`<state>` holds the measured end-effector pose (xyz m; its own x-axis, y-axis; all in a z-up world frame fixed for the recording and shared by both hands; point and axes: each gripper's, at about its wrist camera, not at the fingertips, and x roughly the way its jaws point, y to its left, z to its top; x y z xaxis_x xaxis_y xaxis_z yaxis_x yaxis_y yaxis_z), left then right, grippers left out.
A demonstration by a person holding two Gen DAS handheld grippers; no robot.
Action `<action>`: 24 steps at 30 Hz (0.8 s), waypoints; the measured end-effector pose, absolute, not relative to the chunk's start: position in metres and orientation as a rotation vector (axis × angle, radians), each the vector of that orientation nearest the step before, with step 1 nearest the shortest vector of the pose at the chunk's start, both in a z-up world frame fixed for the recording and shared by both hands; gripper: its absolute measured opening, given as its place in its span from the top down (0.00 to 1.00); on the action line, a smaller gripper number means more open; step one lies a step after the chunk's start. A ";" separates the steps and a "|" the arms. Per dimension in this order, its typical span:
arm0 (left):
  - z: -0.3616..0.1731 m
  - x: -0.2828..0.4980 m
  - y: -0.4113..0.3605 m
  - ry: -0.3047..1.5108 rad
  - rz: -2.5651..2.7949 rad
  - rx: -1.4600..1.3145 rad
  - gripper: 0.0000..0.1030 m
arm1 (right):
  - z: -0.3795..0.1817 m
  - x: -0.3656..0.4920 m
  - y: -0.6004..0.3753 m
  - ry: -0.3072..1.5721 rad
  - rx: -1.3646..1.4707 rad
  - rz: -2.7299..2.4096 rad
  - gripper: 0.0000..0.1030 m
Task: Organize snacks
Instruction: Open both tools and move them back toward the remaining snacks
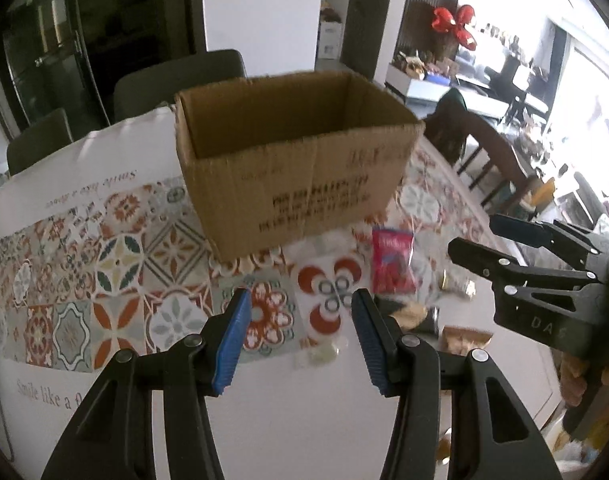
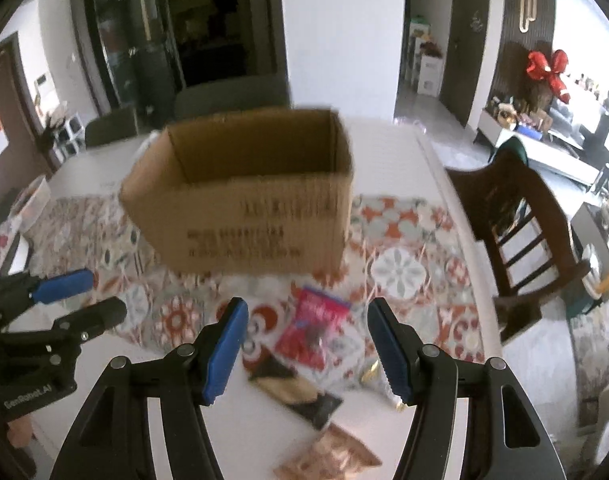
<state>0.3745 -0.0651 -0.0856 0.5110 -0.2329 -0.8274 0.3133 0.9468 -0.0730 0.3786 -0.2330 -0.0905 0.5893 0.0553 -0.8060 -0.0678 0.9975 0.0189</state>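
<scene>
An open cardboard box [image 1: 296,160] stands on the patterned tablecloth; it also shows in the right wrist view [image 2: 244,196]. Its inside bottom is hidden. Snack packets lie in front of it: a red packet [image 1: 392,260] [image 2: 314,330], a black and tan packet [image 2: 294,390] [image 1: 410,314], a brown packet [image 2: 332,458] [image 1: 464,340], and a small gold wrapper [image 2: 374,372] [image 1: 458,286]. My left gripper [image 1: 300,340] is open and empty above the cloth, left of the packets. My right gripper [image 2: 308,350] is open and empty above the red packet; it shows in the left wrist view [image 1: 476,240].
A patterned tablecloth [image 1: 104,264] covers the white table [image 1: 304,420]. A wooden chair [image 2: 524,232] stands at the table's right side. Grey chairs [image 1: 176,80] stand behind the box. A small pale wrapper [image 1: 324,354] lies near my left gripper. My left gripper shows in the right wrist view [image 2: 84,298].
</scene>
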 end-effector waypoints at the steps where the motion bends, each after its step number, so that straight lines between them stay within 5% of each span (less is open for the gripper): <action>1: -0.090 0.373 -0.065 0.990 -0.335 0.098 0.50 | -0.095 0.376 -0.231 0.955 -0.024 0.080 0.39; 24: -0.186 0.381 -0.081 1.274 -0.381 0.024 0.50 | -0.197 0.379 -0.218 1.295 -0.178 0.286 0.39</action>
<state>0.3813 -0.0807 -0.1863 0.2391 -0.2654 -0.9340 0.2912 0.9372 -0.1917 0.3789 -0.2180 -0.1970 0.2437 0.1091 -0.9637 -0.3070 0.9512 0.0301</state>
